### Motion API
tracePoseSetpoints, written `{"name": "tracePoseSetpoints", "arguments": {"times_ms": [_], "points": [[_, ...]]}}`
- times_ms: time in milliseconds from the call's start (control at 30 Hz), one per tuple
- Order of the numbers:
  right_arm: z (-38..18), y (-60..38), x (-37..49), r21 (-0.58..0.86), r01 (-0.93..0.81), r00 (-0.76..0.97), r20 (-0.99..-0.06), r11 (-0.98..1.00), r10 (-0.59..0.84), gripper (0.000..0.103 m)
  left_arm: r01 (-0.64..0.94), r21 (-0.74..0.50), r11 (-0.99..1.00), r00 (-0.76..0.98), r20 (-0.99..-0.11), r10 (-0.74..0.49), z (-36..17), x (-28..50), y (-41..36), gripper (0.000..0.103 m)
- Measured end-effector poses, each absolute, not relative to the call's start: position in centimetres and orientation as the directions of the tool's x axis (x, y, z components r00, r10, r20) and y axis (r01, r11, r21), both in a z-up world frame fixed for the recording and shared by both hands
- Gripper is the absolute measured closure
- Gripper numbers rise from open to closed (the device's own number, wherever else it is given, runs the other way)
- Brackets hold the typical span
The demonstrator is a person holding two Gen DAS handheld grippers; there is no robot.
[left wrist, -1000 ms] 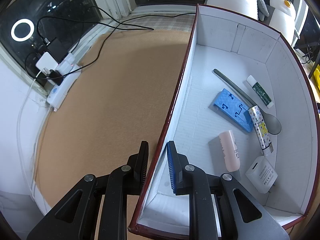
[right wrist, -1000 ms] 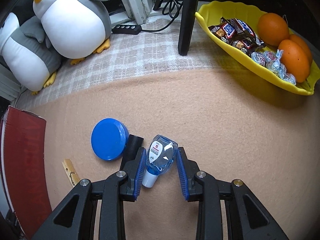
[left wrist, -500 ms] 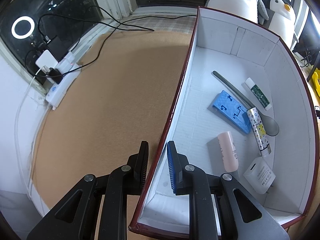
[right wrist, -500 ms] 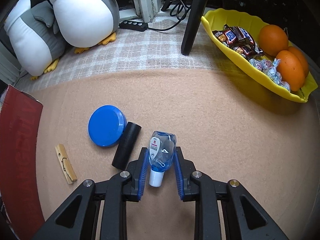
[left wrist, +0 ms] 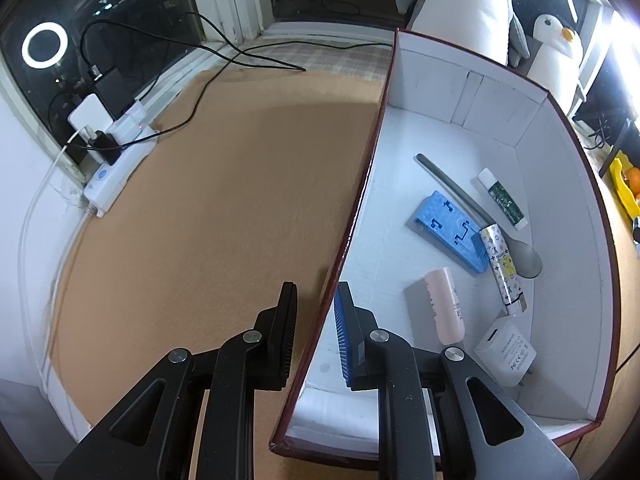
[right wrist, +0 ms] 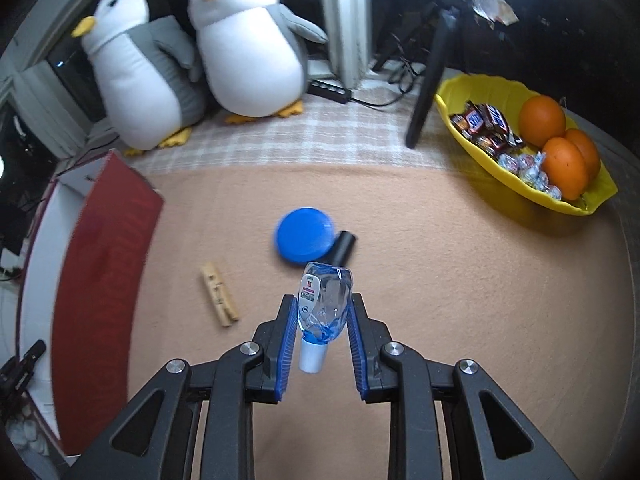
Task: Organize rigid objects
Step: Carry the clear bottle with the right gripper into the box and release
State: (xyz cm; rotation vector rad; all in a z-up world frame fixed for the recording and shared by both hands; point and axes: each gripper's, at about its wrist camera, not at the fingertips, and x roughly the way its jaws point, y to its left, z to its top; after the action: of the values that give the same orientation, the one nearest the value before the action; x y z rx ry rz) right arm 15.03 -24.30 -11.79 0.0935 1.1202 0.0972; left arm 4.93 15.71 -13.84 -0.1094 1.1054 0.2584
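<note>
My right gripper [right wrist: 322,312] is shut on a small clear blue bottle [right wrist: 326,304] with a white cap and holds it above the tan mat. Beyond it lie a blue round lid [right wrist: 306,236], a black cylinder [right wrist: 343,246] and a wooden clothespin [right wrist: 219,300]. My left gripper [left wrist: 314,312] straddles the left wall of the red box [left wrist: 352,216], one finger outside, one inside, jaws close on the wall. Inside the box lie a blue block [left wrist: 450,232], a grey spoon [left wrist: 472,208], a pink tube [left wrist: 444,306], a patterned stick [left wrist: 502,268], a white charger [left wrist: 506,352] and a white-green tube [left wrist: 504,200].
The box's red outer side [right wrist: 100,272] stands at the left of the right wrist view. Two plush penguins [right wrist: 248,44] sit at the back. A yellow bowl [right wrist: 592,204] with oranges and candy is at the right. A power strip [left wrist: 116,172] with cables lies left of the box.
My right gripper closed on the blue bottle and lifted it off the mat, rising and pulling back. My left gripper stayed on the box wall.
</note>
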Motion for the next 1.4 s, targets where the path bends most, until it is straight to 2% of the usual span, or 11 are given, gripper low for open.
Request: {"name": "tracePoseSetpoints", "arguments": {"times_ms": [633,1067,1400], "points": [[-6.6,-12.7,10.4,0.130,-0.291,0.459,-0.851,0.948,0.257,0.081,-0.262,-0.040,0.964,0.480,-0.872,0.094,-12.7,3.3,16.6,0.086],[-6.8,-3.9,8.7,0.145,-0.455,0.413,-0.840,0.879,0.352,0.081,-0.259,-0.069,0.964,0.489,-0.869,0.069,-13.0,2.9,17.0,0.087],[-8.8,0.2,9.1,0.130,-0.515,0.360,-0.864,0.848,0.351,0.080,-0.259,-0.085,0.962,0.496,-0.867,0.057,-13.1,2.8,17.2,0.087]]}}
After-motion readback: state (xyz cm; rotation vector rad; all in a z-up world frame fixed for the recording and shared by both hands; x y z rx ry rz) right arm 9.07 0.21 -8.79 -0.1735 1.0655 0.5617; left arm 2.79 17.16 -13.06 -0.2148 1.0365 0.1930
